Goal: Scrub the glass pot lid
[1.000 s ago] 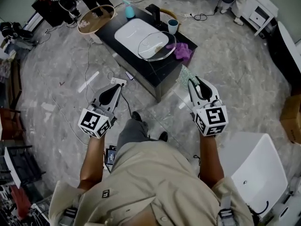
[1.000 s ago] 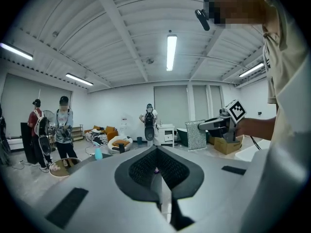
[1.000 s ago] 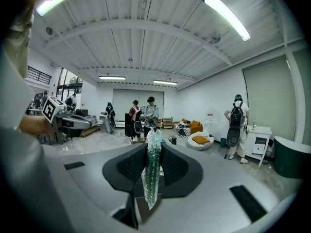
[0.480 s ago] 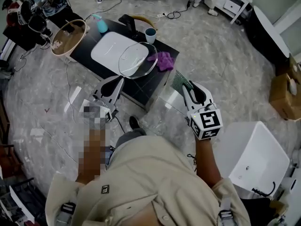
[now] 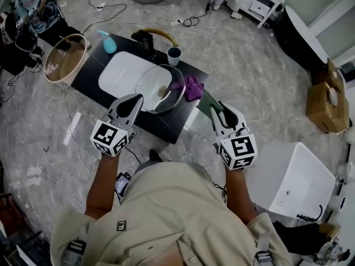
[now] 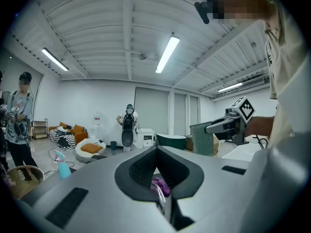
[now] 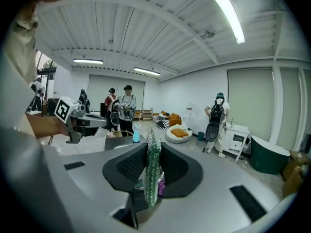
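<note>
Both nearer lid, right gripper holding sponge

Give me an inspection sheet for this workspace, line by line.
Surface: black table with a white basin set in it.
Job's things: glass lid over one end of the basin; green scrub pad.
Clutter: purple cloth, cup, spray bottle, round basket.
Claws: left claw shut, empty; right claw shut on the scrub pad.
Cables: loose cables on the floor.
Surroundings: white box, cardboard box, people standing.
</note>
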Demonstrator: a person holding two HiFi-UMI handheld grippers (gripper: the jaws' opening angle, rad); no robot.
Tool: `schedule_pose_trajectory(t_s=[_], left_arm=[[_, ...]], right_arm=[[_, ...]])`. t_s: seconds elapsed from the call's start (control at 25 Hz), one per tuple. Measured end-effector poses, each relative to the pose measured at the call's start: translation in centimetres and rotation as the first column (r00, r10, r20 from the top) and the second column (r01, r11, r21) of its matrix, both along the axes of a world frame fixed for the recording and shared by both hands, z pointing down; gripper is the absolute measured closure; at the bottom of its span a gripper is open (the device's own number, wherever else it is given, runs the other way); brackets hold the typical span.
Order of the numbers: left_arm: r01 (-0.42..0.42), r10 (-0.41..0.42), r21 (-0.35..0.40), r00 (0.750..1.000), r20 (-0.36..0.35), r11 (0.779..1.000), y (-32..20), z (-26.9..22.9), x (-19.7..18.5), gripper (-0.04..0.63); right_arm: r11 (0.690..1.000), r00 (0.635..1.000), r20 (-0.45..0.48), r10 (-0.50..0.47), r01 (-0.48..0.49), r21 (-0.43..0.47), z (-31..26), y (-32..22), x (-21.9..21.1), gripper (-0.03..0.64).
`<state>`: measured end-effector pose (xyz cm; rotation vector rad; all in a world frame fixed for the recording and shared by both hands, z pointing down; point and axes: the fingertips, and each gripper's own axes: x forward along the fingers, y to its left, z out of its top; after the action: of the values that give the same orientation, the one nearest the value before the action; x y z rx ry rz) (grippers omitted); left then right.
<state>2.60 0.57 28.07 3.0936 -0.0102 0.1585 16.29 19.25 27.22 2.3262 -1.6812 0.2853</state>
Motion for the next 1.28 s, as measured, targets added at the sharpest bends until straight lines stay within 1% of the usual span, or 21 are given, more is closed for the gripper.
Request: schedule_pose_trajectory(t_s=[0.24,0.36,0.52,0.64,0.72,0.84,0.92,1.0,1.08,1.16,1.28], left_arm=[[-0.008,0.008,-0.044,1.000,-0.003,0.999,-4.0,1.3,1.0,0.580],[0.015,-0.016,-0.068,1.000,0.000,0.998,-5.1,2.1,1.4,0.580],[0.084,-0.081,-0.104,0.996,0.034,0.991,-6.9,4.1,1.9,0.580],[0.157,-0.146,-0.141,0.985,0.090,0.977,-8.0,6.6,2.3,0.580],[0.202,-0.182,-0.166,0.975,0.131,0.965,-8.1,8.6,3.1,0.580],[0.258,-0.224,-0.195,0.957,0.182,0.946,-7.8,11.3,4.8,0.578],[0.281,-0.237,-0.207,0.948,0.214,0.937,-7.4,13.4,6.2,0.578],[0.307,-0.249,-0.230,0.936,0.247,0.924,-6.9,15.9,7.5,0.578],[0.344,-0.270,-0.263,0.921,0.280,0.901,-6.7,18.5,8.4,0.578],[0.385,-0.295,-0.295,0.905,0.306,0.875,-6.8,21.1,8.9,0.577],[0.435,-0.329,-0.336,0.886,0.328,0.835,-6.9,24.4,9.1,0.577]], right_arm=[[0.999,1.000,-0.025,-0.019,0.018,-0.046,-0.8,-4.4,0.6,0.532],[0.997,0.999,-0.022,-0.046,0.044,-0.061,-0.6,-6.8,1.8,0.532],[0.986,0.990,-0.004,-0.140,0.139,-0.087,0.5,-11.4,3.3,0.532],[0.965,0.970,0.024,-0.240,0.241,-0.104,1.7,-15.6,4.2,0.532],[0.943,0.950,0.031,-0.312,0.313,-0.113,2.5,-18.1,5.0,0.532],[0.901,0.911,0.042,-0.411,0.412,-0.136,3.8,-21.7,6.2,0.532],[0.868,0.882,0.055,-0.469,0.471,-0.157,5.1,-23.9,6.9,0.532],[0.828,0.848,0.069,-0.525,0.528,-0.188,6.9,-25.8,7.3,0.532],[0.784,0.812,0.087,-0.577,0.580,-0.220,8.8,-27.4,7.4,0.532],[0.741,0.779,0.099,-0.619,0.621,-0.256,10.9,-28.8,7.4,0.532],[0.680,0.735,0.107,-0.669,0.664,-0.311,13.9,-30.4,6.9,0.532]])
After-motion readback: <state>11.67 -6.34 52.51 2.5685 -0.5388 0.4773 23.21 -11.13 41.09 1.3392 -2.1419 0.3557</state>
